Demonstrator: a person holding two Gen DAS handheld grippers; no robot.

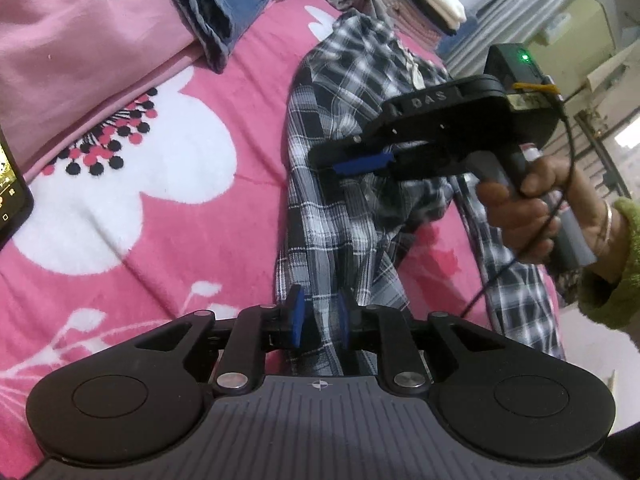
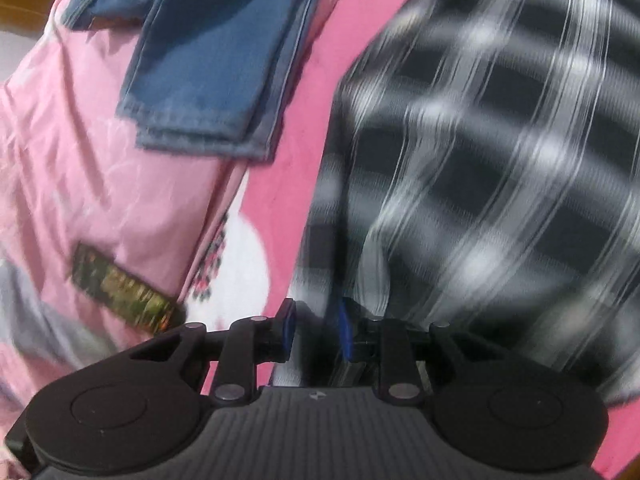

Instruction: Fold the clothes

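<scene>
Your left gripper (image 1: 319,318) and right gripper (image 2: 317,330) stand narrow around the plaid shirt (image 1: 344,184); unpinched cloth could slide off the bed (image 1: 160,220) edge

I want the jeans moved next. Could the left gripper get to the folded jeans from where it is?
Probably yes: the left gripper has plaid cloth between its jaws, but open pink bedspread lies between it and the jeans.

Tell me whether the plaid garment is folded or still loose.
Loose, not folded: the plaid garment lies rumpled in an uneven strip across the pink bedcover.
</scene>
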